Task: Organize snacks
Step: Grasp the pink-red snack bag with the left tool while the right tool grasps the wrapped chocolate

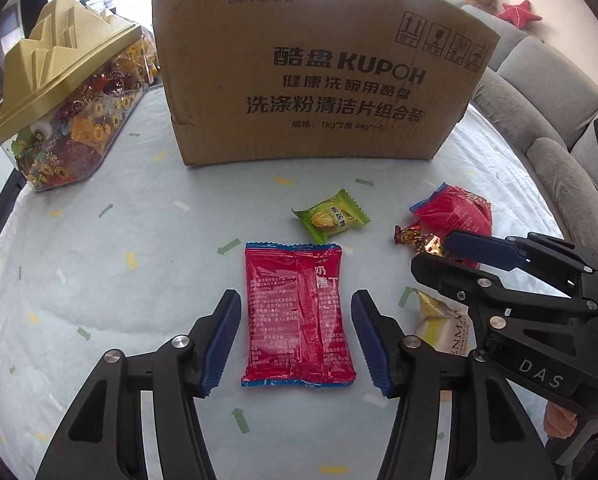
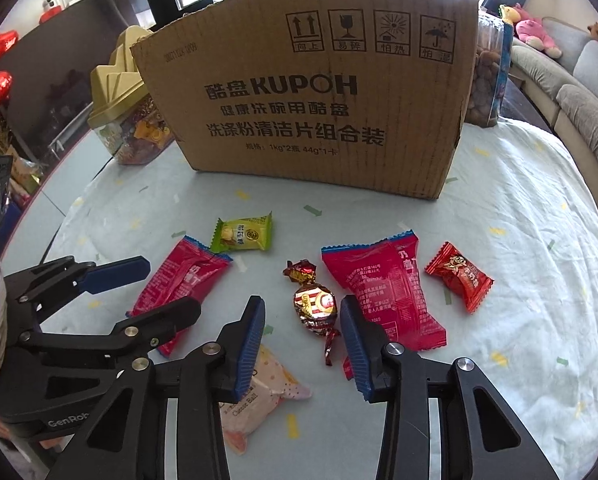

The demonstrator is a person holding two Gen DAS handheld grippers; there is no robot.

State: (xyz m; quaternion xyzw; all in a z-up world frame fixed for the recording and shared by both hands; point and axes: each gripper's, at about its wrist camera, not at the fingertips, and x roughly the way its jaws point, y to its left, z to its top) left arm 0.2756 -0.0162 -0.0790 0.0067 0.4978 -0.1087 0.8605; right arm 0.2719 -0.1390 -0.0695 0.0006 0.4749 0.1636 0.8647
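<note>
A red snack packet (image 1: 299, 316) lies flat on the cloth between the fingers of my left gripper (image 1: 295, 296); a gap shows on each side, so it is open. From the right wrist, that left gripper (image 2: 171, 284) hovers over the same red packet (image 2: 179, 284). My right gripper (image 2: 302, 302) straddles a red-and-gold foil candy (image 2: 315, 304), its pads apart from the candy, open. The left wrist view has the right gripper (image 1: 435, 252) over the foil candy (image 1: 415, 238). A brown cardboard box (image 1: 319, 60) (image 2: 311, 100) stands behind.
On the cloth lie a green packet (image 2: 245, 234), a second red packet (image 2: 387, 296), a small red candy (image 2: 459, 276) and a cream packet (image 2: 259, 400). A gold-lidded sweet jar (image 1: 67, 96) stands left of the box. A grey sofa (image 1: 539, 120) runs along the right.
</note>
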